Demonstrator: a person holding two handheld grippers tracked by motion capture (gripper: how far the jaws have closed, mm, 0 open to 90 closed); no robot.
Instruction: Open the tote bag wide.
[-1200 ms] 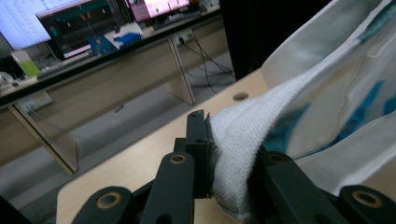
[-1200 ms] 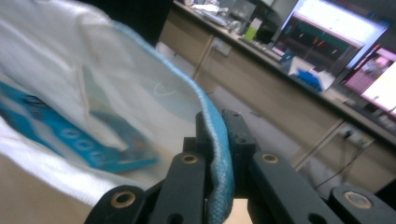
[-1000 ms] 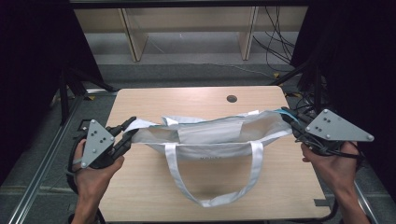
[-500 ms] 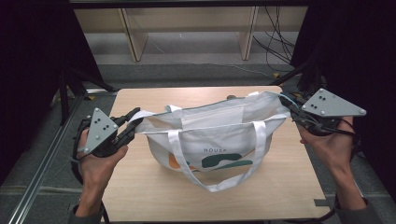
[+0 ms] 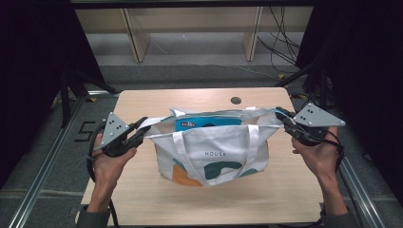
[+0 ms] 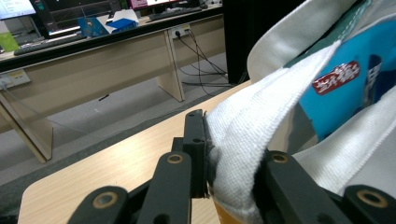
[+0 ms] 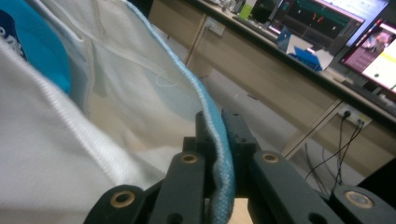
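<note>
The white tote bag stands at the centre of the high view, on the middle of the worktop, its long axis running straight across the frame from left to right, its mouth open upward with a blue packet showing inside near the far wall. I hold it stretched between both hands: my left hand-held gripper sits at the left end of the bag's rim, jaws clamped on a thick fold of the white canvas edge, and my right hand-held gripper sits at the right end, jaws pinched on the light blue trimmed edge. The bag lies inward from each of them, toward the frame's centre, so neither hand is nearer; they stand about level at opposite ends. I judge that any coming move turns on keeping this left-to-right line taut, since slack would let the mouth sag.
</note>
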